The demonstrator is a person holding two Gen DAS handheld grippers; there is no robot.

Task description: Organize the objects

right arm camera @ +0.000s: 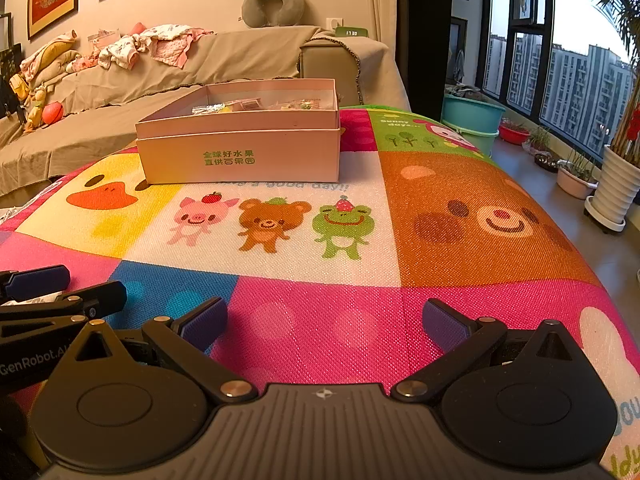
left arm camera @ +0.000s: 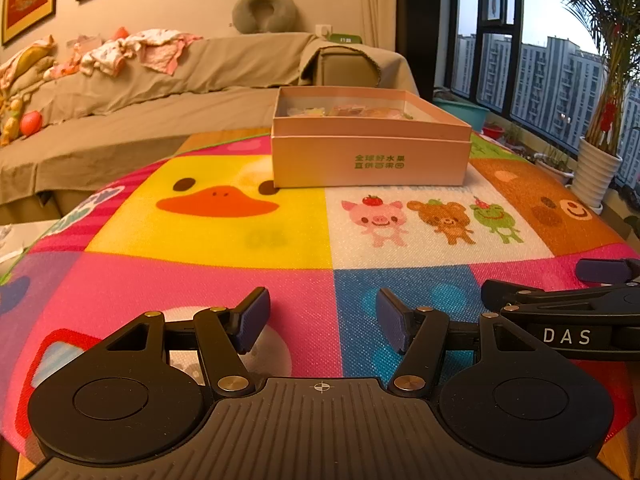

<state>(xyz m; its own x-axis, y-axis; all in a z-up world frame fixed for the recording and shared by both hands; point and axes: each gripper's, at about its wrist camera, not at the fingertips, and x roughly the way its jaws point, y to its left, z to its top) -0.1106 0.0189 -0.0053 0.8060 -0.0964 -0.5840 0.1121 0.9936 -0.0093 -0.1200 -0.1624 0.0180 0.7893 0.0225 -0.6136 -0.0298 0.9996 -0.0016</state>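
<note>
A draped sofa point(left arm camera: 160, 76) is seen behind a colourful cartoon play mat point(left arm camera: 208, 240), on whose far part a pink box point(left arm camera: 372, 152) is set, well apart from both grippers. Small wrapped items point(right arm camera: 248, 106) are held inside the box, too small to be told apart. Low over the near part of the mat, the left gripper point(left arm camera: 322, 320) is held with its fingers spread and nothing between them; just beside it, the right gripper point(right arm camera: 324, 322) is likewise spread wide and empty.
</note>
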